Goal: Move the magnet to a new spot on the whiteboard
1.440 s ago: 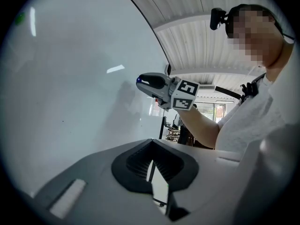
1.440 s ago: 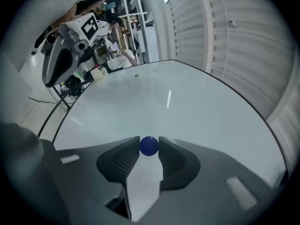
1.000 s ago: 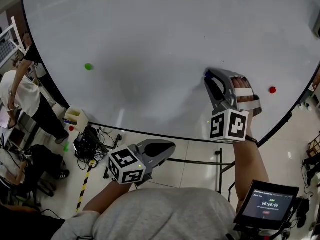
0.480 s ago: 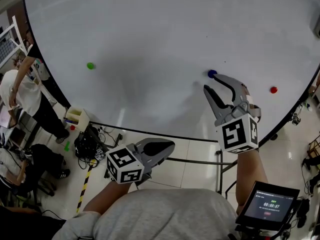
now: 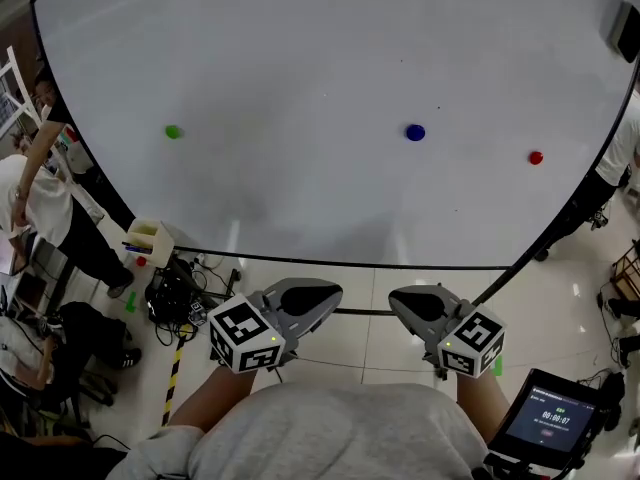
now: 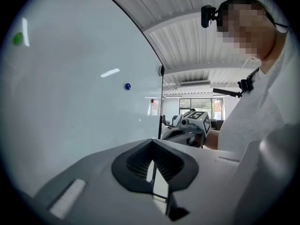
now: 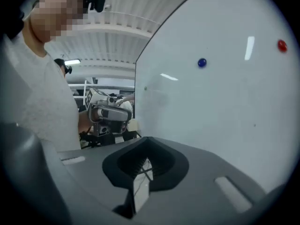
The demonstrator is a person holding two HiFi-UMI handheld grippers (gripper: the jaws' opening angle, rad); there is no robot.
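Whiteboard (image 5: pixel 300 58), glossy and white, fills the head view. The small round blue magnet (image 5: pixel 415 132) sits on it right of centre, between a green magnet (image 5: pixel 173 132) and a red magnet (image 5: pixel 536 157). The left gripper (image 5: pixel 318 294) and right gripper (image 5: pixel 412 304), both grey moulded plastic, hang below the board's lower edge, well apart from the blue magnet.

From the left gripper view, its dark ribbed pads (image 6: pixel 139 161) are pressed together with nothing between them, and the blue magnet shows far ahead on the board.

From the right gripper view, those jaws are likewise closed and empty, with the blue magnet high on the board, well clear of them.
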